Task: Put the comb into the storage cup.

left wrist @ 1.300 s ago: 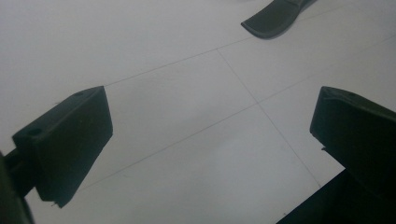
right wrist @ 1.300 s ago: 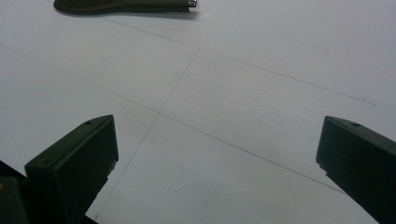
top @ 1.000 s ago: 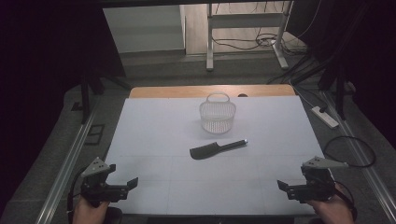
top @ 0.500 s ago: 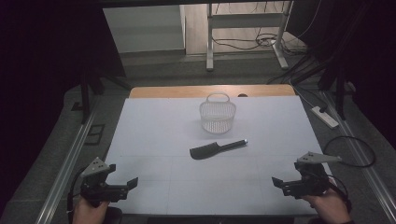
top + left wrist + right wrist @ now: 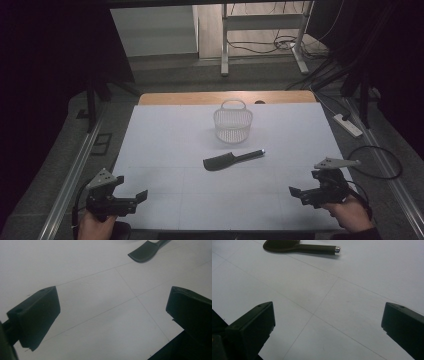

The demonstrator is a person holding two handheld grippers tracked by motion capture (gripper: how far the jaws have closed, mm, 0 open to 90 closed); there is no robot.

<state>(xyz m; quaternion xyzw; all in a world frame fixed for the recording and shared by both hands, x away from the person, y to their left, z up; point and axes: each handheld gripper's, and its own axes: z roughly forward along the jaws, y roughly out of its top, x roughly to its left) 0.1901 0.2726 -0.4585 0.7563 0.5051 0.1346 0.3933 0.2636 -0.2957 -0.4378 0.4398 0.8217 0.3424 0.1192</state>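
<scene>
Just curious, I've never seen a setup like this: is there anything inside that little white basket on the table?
The white basket looks empty: through its mesh wall and open top I see no contents. Its floor is partly screened by the mesh, so something small and flat could escape notice. The black brush lies outside, in front of it.

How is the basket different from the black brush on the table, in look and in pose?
The basket is white, see-through mesh, while the brush is solid black with a shiny handle tip. The basket stands upright with its handle on top; the brush lies flat. The basket sits farther from the person; the brush lies nearer, between the basket and the hand-held grippers. Both rest on the white table, and nothing touches them.
</scene>
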